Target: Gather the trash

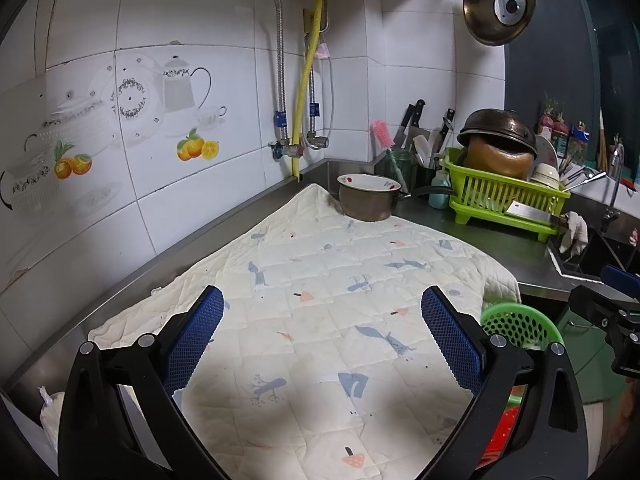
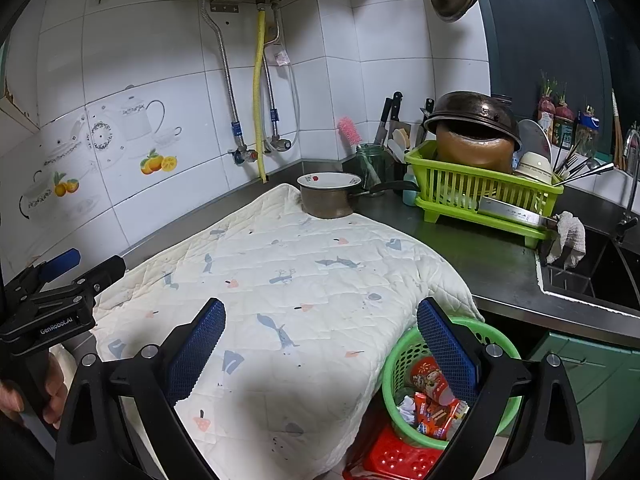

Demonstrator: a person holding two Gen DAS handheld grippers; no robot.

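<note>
A green perforated bin [image 2: 404, 356] stands below the counter's front edge at the right. It holds trash: a red printed cup [image 2: 430, 380], orange wrappers [image 2: 430, 412] and white paper. Its rim shows in the left wrist view [image 1: 516, 324]. My left gripper [image 1: 322, 300] is open and empty above a quilted cream cloth [image 1: 320, 320]. My right gripper [image 2: 320, 312] is open and empty above the cloth's right edge [image 2: 304, 280], beside the bin. The left gripper also shows at the left of the right wrist view [image 2: 60, 280]. Crumpled white paper [image 1: 50, 408] lies at the cloth's near left corner.
A metal pot [image 2: 328, 196] sits at the cloth's far end. A green dish rack [image 2: 484, 196] with a pan, bowls and a cleaver stands at the right, with the sink [image 2: 600, 276] beyond. A red plastic stool [image 2: 400, 456] is under the bin. Tiled wall lies left.
</note>
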